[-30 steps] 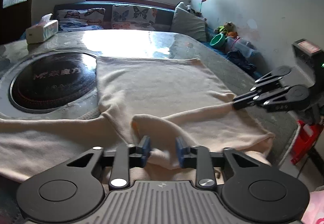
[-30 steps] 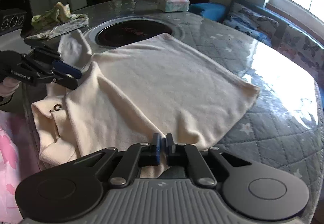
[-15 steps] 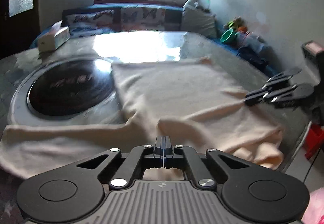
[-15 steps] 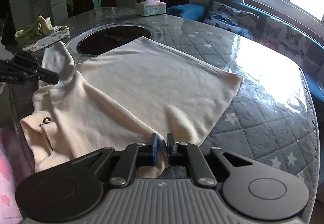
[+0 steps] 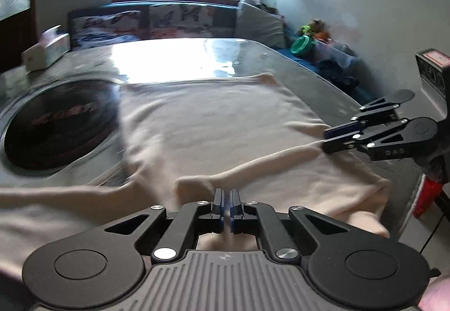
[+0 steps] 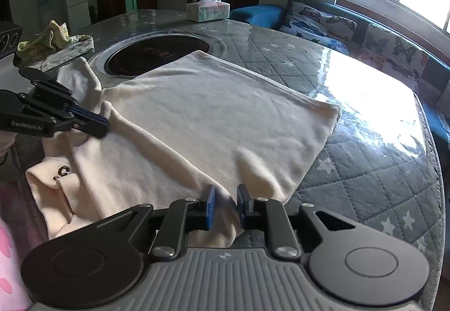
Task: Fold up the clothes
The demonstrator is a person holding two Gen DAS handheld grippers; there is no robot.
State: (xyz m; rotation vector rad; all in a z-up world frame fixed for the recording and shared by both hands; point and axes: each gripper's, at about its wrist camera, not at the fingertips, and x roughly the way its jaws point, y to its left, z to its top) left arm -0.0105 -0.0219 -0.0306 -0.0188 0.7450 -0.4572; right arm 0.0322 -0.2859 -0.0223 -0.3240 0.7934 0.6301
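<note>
Lengthwise, cream garment runs collar-near; left claw clenched on it; right claw opening.

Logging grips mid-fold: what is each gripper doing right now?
Left gripper: shut on the cream garment.
Right gripper: jaws opening, cloth between them.

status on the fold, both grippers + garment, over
Left gripper shut, pinching a fold of the cream garment. Right gripper jaws opening, fabric between them, pads off it. Garment half-folded on the table. Nothing in the way.
</note>
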